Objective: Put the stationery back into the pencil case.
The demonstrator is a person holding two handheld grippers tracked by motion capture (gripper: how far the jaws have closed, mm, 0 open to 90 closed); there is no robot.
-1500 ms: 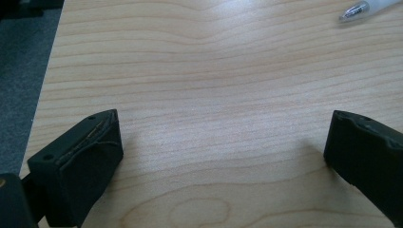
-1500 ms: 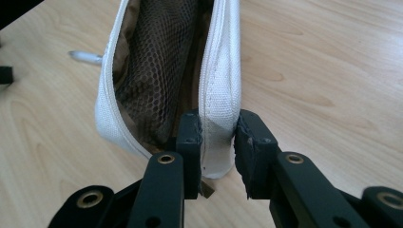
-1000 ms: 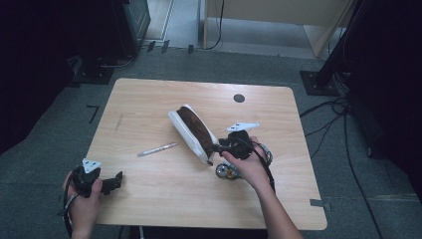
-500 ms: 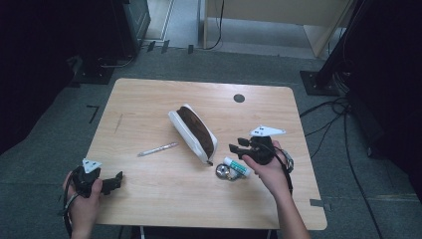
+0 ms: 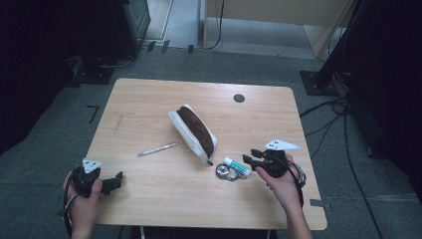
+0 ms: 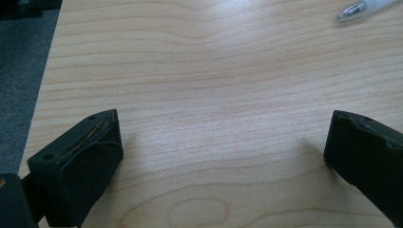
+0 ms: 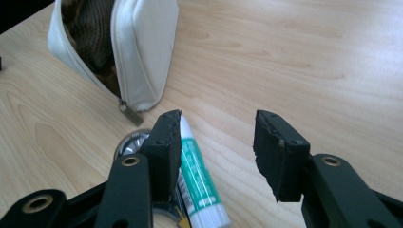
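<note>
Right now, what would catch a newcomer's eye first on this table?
The white pencil case lying unzipped mid-table, its dark lining showing. Just off its near end, a green-and-white glue stick lies beside a small round tin, with the right gripper poised over the stick, jaws apart and gripping nothing. A pen lies alone left of the case.

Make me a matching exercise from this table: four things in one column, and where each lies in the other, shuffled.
1. pouch
2. pen
3. glue stick
4. left tongs

a. beside the right tongs
b. near the table's front left edge
c. middle of the table, unzipped
d. left of the pouch

Pairs: 1-c, 2-d, 3-a, 4-b
</note>
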